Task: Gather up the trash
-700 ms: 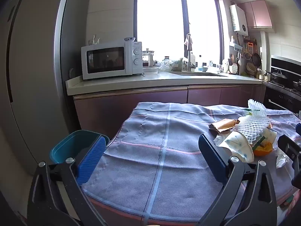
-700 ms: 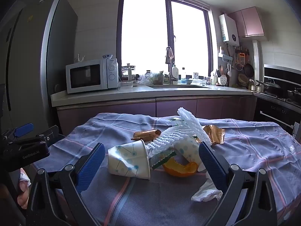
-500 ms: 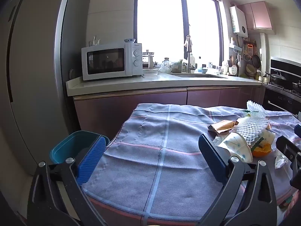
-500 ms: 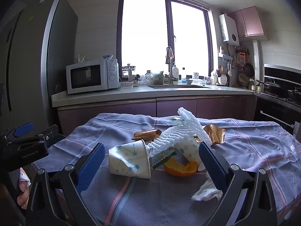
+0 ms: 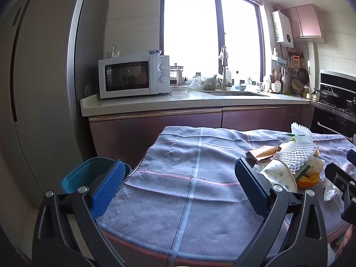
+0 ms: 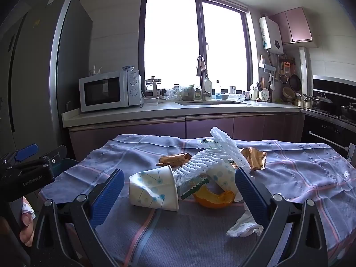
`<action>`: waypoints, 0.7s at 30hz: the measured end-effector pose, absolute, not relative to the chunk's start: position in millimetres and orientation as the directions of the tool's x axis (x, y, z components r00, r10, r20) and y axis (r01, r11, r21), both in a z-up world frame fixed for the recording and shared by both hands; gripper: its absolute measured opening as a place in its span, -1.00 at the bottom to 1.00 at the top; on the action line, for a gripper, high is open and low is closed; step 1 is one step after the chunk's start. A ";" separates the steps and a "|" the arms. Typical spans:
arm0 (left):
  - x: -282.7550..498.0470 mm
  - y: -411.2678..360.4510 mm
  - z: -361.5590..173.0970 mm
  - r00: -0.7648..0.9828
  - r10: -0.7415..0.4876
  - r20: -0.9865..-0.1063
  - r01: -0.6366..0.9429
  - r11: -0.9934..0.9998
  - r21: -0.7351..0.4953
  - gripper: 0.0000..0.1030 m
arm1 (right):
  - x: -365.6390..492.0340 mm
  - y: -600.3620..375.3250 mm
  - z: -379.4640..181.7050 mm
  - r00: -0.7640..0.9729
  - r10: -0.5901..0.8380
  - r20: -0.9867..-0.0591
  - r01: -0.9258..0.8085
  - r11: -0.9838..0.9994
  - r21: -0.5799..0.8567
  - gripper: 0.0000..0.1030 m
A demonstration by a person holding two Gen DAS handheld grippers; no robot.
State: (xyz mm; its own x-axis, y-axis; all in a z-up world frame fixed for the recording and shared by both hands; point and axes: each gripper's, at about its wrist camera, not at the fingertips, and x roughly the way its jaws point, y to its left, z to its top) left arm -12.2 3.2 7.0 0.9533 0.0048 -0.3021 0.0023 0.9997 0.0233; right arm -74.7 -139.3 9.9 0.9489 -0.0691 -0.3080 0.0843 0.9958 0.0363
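- Blue-padded right gripper [image 6: 179, 192] is being held wide open and empty, low centre, framing the trash [image 6: 195, 178] for a likely first grab.
- Left gripper [image 5: 178, 185] is being kept spread and empty; the teal bin [image 5: 89, 174], lower left, is waiting.

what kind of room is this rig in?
A home kitchen, most likely. A microwave sits on a counter with a sink faucet under the window, and a stove with pans stands at the right. The trash pile lies on a cloth-covered table in front.
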 end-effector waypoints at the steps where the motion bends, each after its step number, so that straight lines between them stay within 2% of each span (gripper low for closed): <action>1: -12.6 2.4 7.0 0.954 0.004 -0.300 0.004 1.000 0.024 0.89 | -74.8 -139.4 9.8 0.949 -0.068 -0.308 0.083 0.996 0.037 0.87; 21: -14.7 2.3 5.6 0.957 0.009 -0.290 -0.003 1.000 0.023 0.89 | -74.0 -137.7 9.5 0.948 -0.060 -0.314 0.077 0.996 0.041 0.87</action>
State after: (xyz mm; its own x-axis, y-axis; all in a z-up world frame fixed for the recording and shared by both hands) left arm -14.7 2.3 5.6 0.9570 0.0093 -0.2898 -0.0027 0.9997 0.0232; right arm -74.0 -137.7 9.5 0.9476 -0.0600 -0.3137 0.0768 0.9962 0.0413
